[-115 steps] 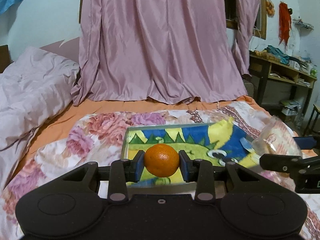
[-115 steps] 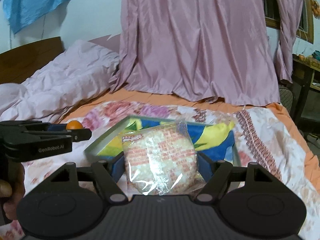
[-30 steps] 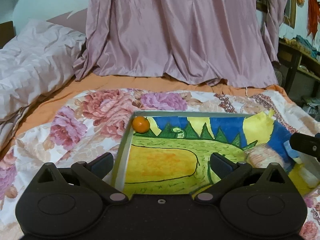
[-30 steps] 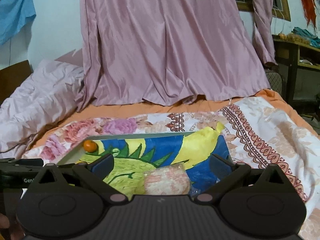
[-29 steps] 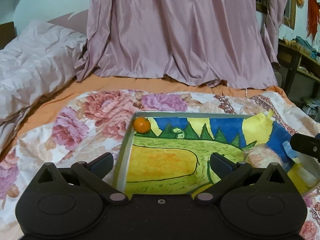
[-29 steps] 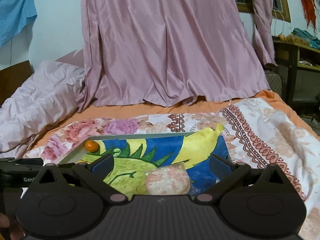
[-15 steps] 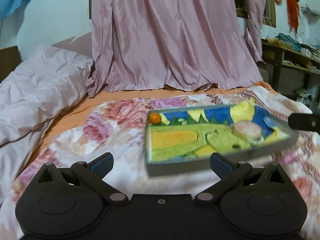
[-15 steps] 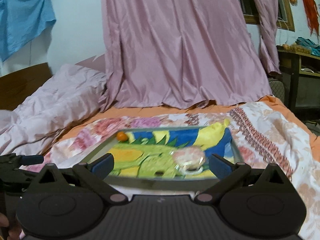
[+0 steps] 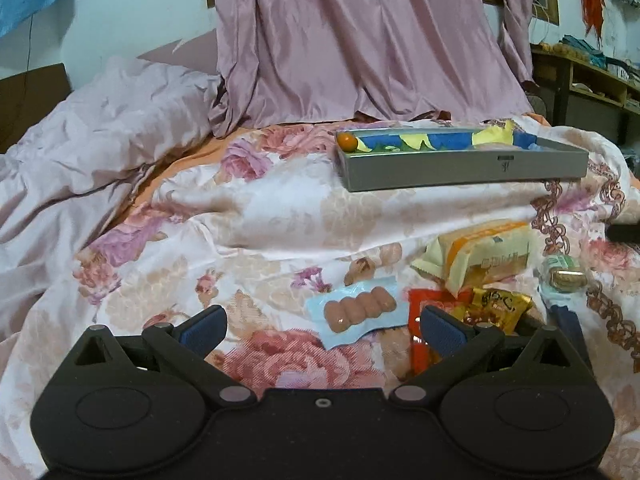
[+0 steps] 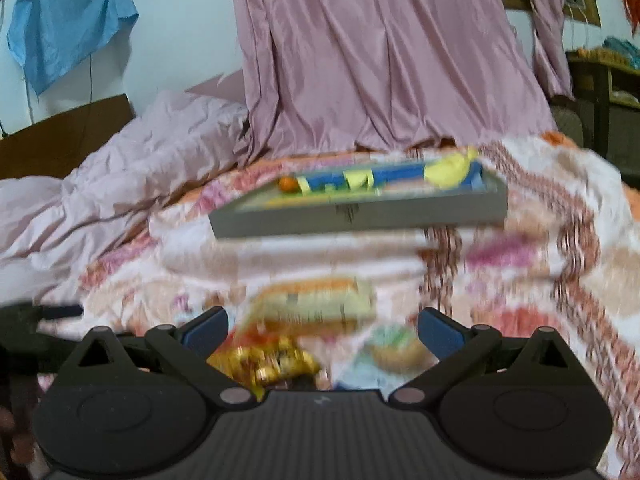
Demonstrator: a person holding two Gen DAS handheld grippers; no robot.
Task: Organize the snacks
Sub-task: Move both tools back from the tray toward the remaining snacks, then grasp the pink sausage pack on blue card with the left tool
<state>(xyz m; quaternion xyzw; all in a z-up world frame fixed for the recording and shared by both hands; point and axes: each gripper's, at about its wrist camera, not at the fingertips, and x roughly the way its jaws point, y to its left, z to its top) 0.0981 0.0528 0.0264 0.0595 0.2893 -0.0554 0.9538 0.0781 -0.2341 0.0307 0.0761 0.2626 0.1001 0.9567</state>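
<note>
A grey tray (image 9: 460, 168) with a bright painted bottom rests on the floral bedspread; an orange (image 9: 346, 141) lies in its far left corner. Loose snacks lie nearer: a blue sausage pack (image 9: 358, 310), a red packet (image 9: 430, 322), a gold packet (image 9: 500, 306), a yellow biscuit pack (image 9: 484, 254) and a green-wrapped sweet (image 9: 564, 272). My left gripper (image 9: 322, 328) hangs open just short of the sausage pack. The right wrist view is blurred: my right gripper (image 10: 322, 328) is open over the gold packet (image 10: 272, 362), green sweet (image 10: 394, 346) and biscuit pack (image 10: 316, 304), with the tray (image 10: 360, 212) beyond.
A crumpled lilac duvet (image 9: 80, 136) fills the left side of the bed. Pink curtains (image 9: 360, 40) hang behind. A wooden shelf unit (image 9: 592, 76) stands at the far right. The right gripper's dark finger (image 9: 624, 232) shows at the left view's right edge.
Both grippers let go of the orange and the snack bag in the tray, then pulled back and down; the loose snacks in front of the tray have come into view.
</note>
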